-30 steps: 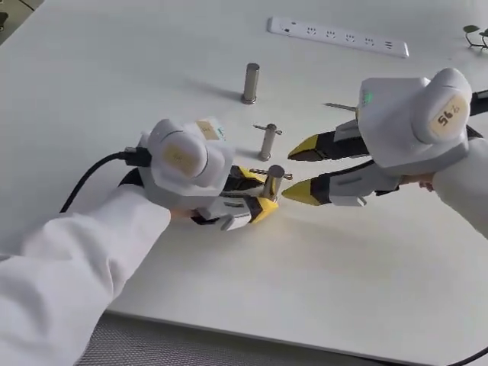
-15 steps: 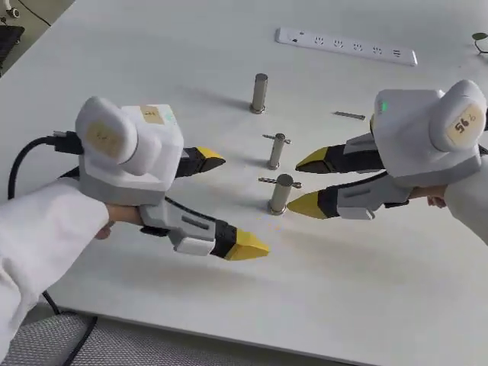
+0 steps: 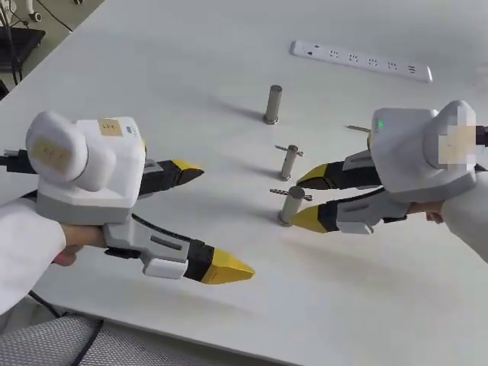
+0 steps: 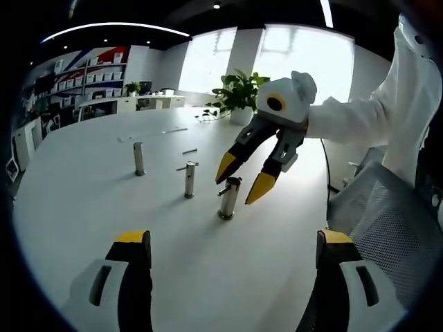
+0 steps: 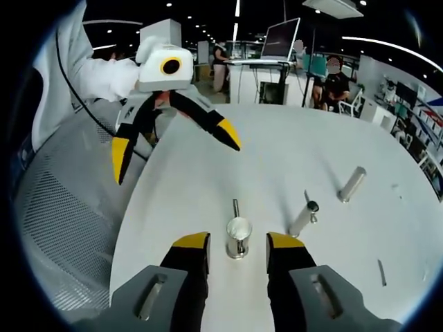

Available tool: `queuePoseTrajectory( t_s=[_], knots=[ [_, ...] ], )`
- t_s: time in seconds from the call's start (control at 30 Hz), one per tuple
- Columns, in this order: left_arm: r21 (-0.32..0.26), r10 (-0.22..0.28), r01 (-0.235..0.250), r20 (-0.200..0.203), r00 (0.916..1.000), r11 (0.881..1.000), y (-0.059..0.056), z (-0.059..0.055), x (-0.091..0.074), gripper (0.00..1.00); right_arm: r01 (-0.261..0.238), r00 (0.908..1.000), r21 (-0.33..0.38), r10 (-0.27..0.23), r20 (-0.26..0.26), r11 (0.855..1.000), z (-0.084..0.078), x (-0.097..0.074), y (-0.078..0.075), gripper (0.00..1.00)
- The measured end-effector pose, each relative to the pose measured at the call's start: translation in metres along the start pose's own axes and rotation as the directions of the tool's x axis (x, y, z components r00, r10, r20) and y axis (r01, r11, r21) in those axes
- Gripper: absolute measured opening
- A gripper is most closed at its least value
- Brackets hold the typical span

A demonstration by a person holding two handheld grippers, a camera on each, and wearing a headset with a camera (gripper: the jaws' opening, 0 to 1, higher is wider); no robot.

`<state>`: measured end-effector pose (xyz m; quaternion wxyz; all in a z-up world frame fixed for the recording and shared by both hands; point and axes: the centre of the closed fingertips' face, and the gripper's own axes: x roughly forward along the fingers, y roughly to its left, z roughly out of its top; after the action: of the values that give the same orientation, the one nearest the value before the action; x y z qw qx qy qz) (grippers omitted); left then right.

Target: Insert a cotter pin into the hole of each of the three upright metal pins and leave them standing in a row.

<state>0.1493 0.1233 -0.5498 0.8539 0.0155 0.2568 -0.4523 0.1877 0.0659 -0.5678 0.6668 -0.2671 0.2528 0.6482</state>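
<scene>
Pins stand in a row on our desk (image 3: 152,91) toward 12 o'clock: near pin (image 3: 289,210) and middle pin (image 3: 288,165), each with a cotter (image 3: 284,191) through it, then far pin (image 3: 272,104). Our right gripper (image 3: 299,200) brackets the near pin, jaws narrowly apart; left gripper (image 3: 219,219), at 8 o'clock, gapes wide. Loose cotter (image 3: 357,128) lies at 2 o'clock.

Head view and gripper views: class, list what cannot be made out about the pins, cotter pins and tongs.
- Far pin: whether it has a hole; too small in every view.
- Loose cotter pin: one end, hidden in the head view behind the body of the right tongs.
- Left tongs: where their cable leads, cut off by the head view's left edge.
</scene>
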Motion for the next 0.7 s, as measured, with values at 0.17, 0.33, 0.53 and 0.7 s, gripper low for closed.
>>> queuePoseTrajectory(
  t_s=[0.17, 0.33, 0.53, 0.7],
  knots=[
    [0.028, -0.009, 0.010, -0.014, 0.9999, 1.000, -0.0021, 0.0015, 0.0006, 0.99, -0.010, 0.9999, -0.001, 0.010, 0.003, 1.000, 0.0022, 0.0026, -0.0001, 0.24],
    [0.042, -0.008, 0.010, -0.033, 0.9994, 0.999, -0.0020, -0.0009, -0.0011, 0.99, -0.010, 0.9999, 0.008, 0.010, 0.013, 1.000, 0.0045, 0.0049, -0.0019, 0.18],
    [0.016, -0.001, 0.001, -0.010, 1.0000, 1.000, -0.0002, 0.0046, -0.0041, 0.99, -0.032, 0.9992, 0.027, 0.031, 0.025, 0.999, 0.0058, 0.0062, -0.0016, 0.09],
    [0.021, 0.005, -0.005, -0.006, 1.0000, 1.000, 0.0003, 0.0084, -0.0043, 0.99, -0.033, 0.9992, 0.008, 0.033, 0.023, 0.999, 0.0054, 0.0059, -0.0010, 0.09]
  ],
)
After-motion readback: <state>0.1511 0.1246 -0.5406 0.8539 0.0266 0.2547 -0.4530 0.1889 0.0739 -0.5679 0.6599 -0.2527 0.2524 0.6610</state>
